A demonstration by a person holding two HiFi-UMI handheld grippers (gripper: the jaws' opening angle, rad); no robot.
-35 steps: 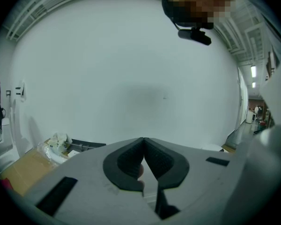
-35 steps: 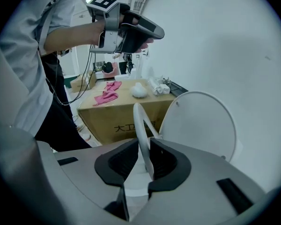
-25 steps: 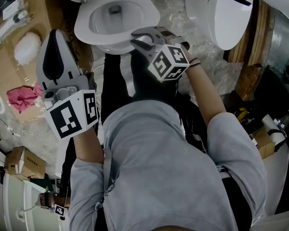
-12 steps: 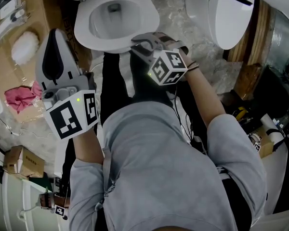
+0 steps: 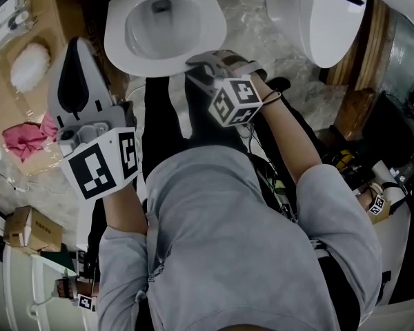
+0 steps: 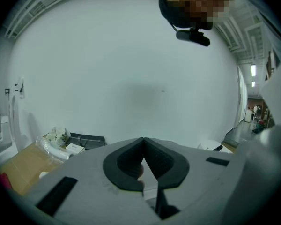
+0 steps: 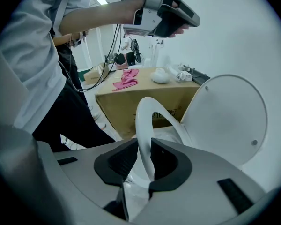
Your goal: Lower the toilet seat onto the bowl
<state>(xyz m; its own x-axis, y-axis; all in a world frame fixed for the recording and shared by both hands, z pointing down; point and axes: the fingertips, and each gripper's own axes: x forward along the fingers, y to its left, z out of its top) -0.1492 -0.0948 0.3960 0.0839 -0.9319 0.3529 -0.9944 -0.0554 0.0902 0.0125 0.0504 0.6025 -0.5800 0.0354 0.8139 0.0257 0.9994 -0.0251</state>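
Seat (image 5: 219, 27) lies in the head view at top centre, a white ring over the bowl. The right hand-held gripper (image 5: 203, 64) is at its near edge. A second toilet (image 5: 317, 19) stands upper right. At left a box (image 5: 45, 29) carries one pink cloth (image 5: 27, 138), beside the left hand-held gripper (image 5: 76, 61).

In the left gripper view that hand-held gripper (image 6: 144, 153) has its jaws together on nothing and faces a white wall.

In the right gripper view the right hand-held gripper (image 7: 143, 161) is clamped on the seat (image 7: 147, 121), which rises tilted at centre, smooth and white. The one lid (image 7: 225, 116) stands open at right. The box (image 7: 145, 97) sits behind.
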